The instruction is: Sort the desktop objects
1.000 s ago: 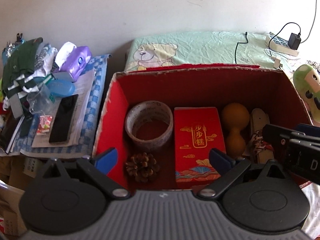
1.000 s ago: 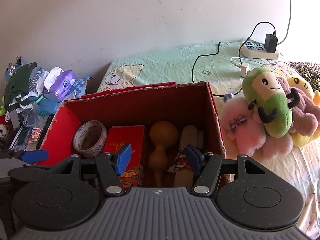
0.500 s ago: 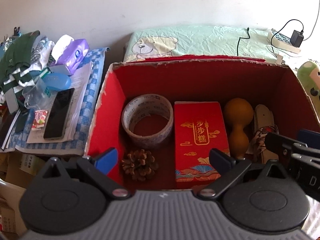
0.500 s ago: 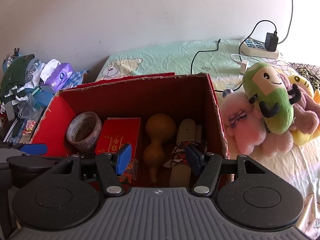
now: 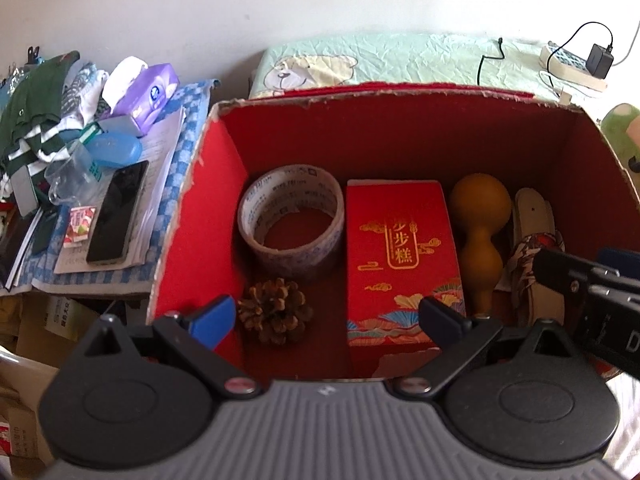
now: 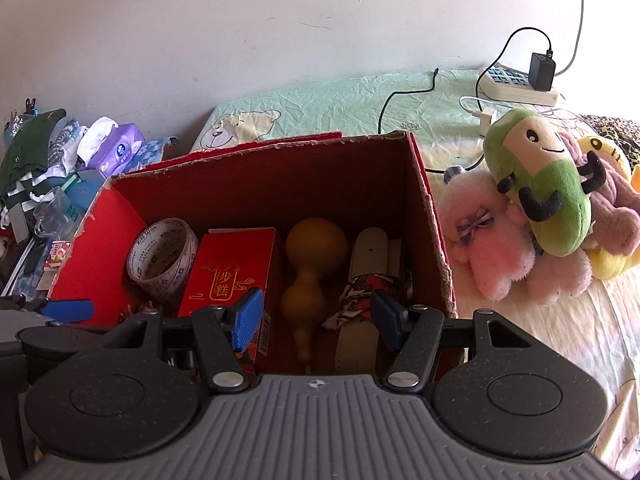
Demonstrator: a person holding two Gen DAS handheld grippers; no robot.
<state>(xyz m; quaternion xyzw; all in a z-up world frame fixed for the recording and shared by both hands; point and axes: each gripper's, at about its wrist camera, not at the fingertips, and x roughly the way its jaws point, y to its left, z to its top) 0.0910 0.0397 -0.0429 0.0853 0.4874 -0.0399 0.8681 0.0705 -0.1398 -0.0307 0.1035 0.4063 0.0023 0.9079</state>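
Both grippers hover at the near edge of an open red cardboard box [image 5: 188, 216], empty, each with its fingers spread apart: the left gripper [image 5: 326, 316] and the right gripper [image 6: 316, 320]. Inside, from left to right, lie a roll of clear printed packing tape [image 5: 291, 222], with a brown pine cone [image 5: 275, 310] near it, a red gift carton [image 5: 400, 260] with gold characters "步步糕", a tan bottle gourd [image 5: 480, 236], and a cream belt [image 6: 370, 252]. A purple tissue pack [image 5: 146, 94] sits on the cluttered table to the left.

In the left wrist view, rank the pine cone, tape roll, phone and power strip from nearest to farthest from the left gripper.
From the left gripper:
1. Pine cone, in the box just ahead.
2. Tape roll, behind it.
3. Phone, outside, left.
4. Power strip, far right, on the bed.
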